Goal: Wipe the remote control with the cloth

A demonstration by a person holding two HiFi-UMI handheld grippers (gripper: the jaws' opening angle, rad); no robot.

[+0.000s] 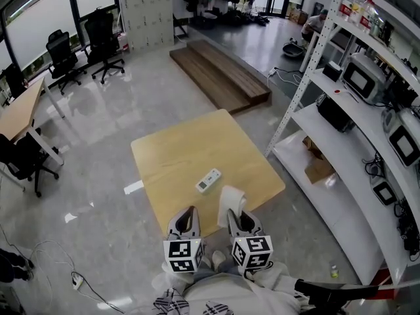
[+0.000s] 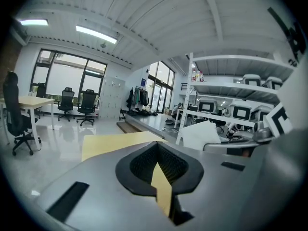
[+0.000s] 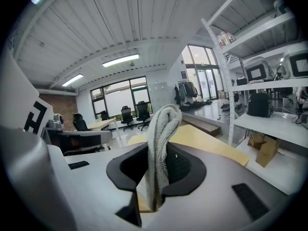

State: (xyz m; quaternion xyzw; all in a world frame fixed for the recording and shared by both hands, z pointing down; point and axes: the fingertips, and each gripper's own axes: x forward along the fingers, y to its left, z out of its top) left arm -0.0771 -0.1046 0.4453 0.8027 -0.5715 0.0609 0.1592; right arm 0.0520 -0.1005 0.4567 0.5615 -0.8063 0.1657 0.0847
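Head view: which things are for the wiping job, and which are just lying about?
For the job:
- remote, on the table
- cloth, pinched in the right gripper

Just about:
- left gripper, shut and empty
- chairs
- desk
- step
- shelves
- box

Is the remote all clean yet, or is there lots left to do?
Not yet. Done: the cloth is picked up, pinched in the right gripper. Now: it is held short of the remote control, not touching it. Left: all the wiping; the remote lies alone on the table, and the left gripper is shut and empty.
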